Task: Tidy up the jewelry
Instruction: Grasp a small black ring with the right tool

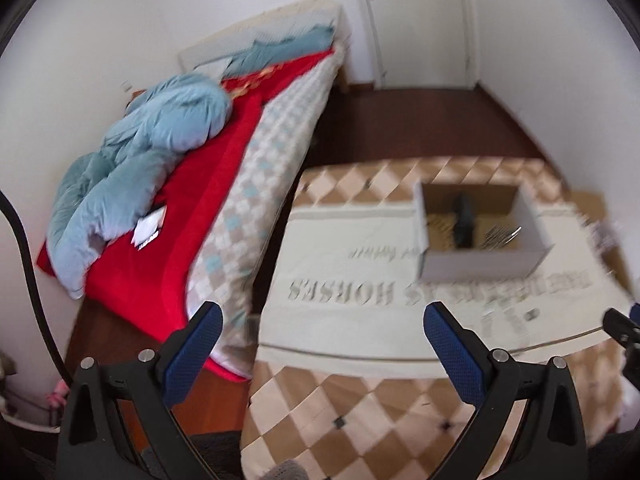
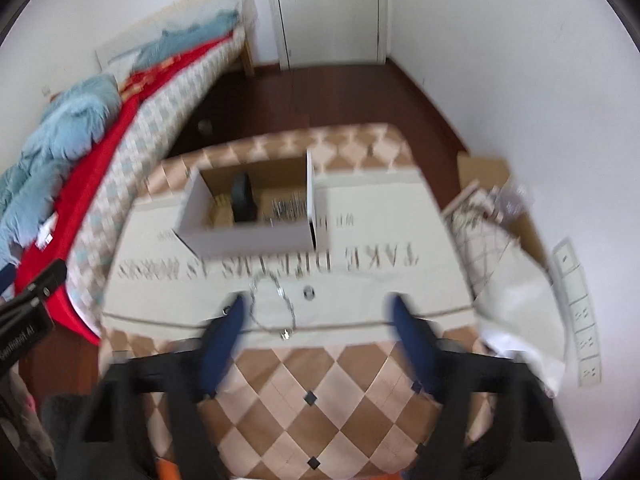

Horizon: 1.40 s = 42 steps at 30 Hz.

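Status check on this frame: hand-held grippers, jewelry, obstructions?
Left hand-held gripper open, empty. Right hand-held gripper open, empty, over silver chain on cream mat. White box beyond. Nothing in the way.

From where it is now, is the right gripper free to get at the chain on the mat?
Probably yes. The right gripper has its jaws apart and empty, and the chain lies loose on the mat just ahead of its left finger. Nothing lies over it; the box sits farther back.
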Available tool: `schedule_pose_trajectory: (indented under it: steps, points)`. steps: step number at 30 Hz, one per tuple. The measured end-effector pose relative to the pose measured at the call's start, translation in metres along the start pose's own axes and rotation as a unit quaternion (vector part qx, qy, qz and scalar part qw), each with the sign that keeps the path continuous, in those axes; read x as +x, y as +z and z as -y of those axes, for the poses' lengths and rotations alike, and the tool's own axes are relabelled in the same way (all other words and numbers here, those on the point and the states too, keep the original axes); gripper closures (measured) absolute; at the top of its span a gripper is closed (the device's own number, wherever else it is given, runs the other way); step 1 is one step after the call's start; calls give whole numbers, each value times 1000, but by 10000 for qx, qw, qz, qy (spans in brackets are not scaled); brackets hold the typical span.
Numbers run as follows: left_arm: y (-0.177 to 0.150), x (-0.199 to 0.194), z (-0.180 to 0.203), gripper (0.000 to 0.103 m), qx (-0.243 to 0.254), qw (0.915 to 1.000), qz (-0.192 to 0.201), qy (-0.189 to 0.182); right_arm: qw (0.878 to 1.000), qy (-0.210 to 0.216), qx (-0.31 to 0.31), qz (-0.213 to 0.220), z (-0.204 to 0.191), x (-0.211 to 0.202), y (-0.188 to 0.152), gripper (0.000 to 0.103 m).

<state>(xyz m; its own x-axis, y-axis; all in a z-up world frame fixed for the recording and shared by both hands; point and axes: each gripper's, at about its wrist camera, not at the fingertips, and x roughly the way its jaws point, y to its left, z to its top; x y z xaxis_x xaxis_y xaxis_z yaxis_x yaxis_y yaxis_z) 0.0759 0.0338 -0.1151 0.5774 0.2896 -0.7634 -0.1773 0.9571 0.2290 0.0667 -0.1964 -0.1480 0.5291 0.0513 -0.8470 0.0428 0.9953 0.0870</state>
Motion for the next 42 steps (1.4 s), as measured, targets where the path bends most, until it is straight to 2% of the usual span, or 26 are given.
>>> schedule_pose_trajectory:
  steps: [2,4,12,18,19,22,25,29,35,38,40,42]
  points:
    - [-8,23,3,0,5,9996,-267,32,9995,172,171,-192,9,31,-8,44]
    - [-15,46,6,0,17,9986,-533,57,9990,167,255,-322,16,57,-11,44]
    - [-22,94,28,0,152,9952,-965,24,9988,125,52,-476,13,128,-3,44]
    - [-24,111,38,1,212,9933,-1137,-19,9977,34,-427,-526,-10,153,0,65]
    - [-24,112,39,1,232,9931,-1152,-32,9975,-45,-518,-473,-13,153,-1,68]
    - [-24,113,44,1,261,9925,-1186,-132,9963,-188,-722,-419,-21,154,-3,90]
    - [-25,113,54,1,258,9909,-1258,-391,9970,-152,-656,-391,-18,151,-4,90]
    - [-29,115,76,1,259,9830,-1482,-1053,9988,-154,-309,-348,6,138,-5,90]
    - [-39,117,116,1,543,9745,-1569,-1508,9992,-270,55,-294,40,120,-11,90]
    - [-40,118,128,11,643,9730,-1567,-1565,9990,-317,151,-284,49,116,-16,90]
    - [-40,120,134,23,686,9728,-1559,-1567,9989,-329,206,-277,53,114,-18,90]
    - [-40,122,138,24,724,9731,-1556,-1535,9988,-337,245,-271,55,114,-21,90]
